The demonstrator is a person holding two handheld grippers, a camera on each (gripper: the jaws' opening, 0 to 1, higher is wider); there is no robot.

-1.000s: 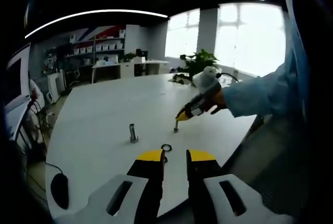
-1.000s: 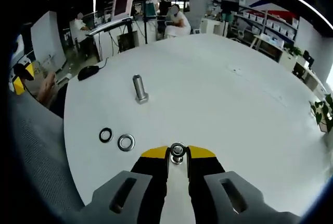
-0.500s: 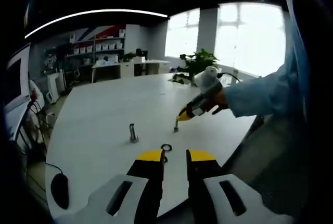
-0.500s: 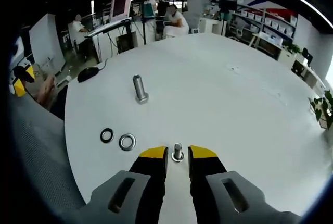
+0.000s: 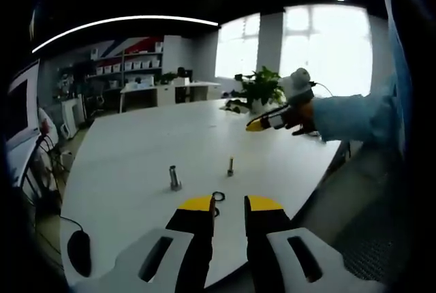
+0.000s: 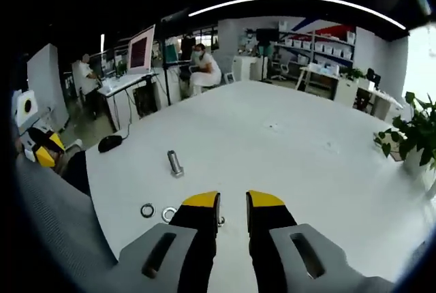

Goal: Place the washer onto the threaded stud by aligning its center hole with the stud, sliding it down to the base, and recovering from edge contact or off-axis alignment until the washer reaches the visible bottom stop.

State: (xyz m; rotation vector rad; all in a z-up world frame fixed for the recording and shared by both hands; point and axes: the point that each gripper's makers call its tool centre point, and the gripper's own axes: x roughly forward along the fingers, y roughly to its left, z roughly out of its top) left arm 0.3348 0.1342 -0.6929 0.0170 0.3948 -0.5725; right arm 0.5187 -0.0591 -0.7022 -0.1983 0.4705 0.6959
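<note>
The short threaded stud [image 5: 230,166] stands upright on the white table [image 5: 136,150], and its base looks wider, like a washer resting there. My right gripper [image 5: 253,127] hangs well above and beyond it, held by a hand in a blue sleeve. In the right gripper view its jaws [image 6: 232,203] stand slightly apart with nothing between them, and a small grey piece that may be the stud [image 6: 221,221] peeks out low in the gap. My left gripper [image 5: 230,204] is open and empty near the table's front edge.
A larger bolt [image 5: 175,177] [image 6: 175,163] stands to the left of the stud. A black ring [image 5: 217,194] [image 6: 147,210] and a silver washer [image 6: 168,214] lie loose near the table edge. A mouse [image 6: 109,143] and a potted plant [image 5: 262,85] sit at the table's ends.
My right gripper let go at the stud, then rose and pulled far back from it. The washer that sat at the stud's top now looks to be at its base. The left gripper stayed put.
</note>
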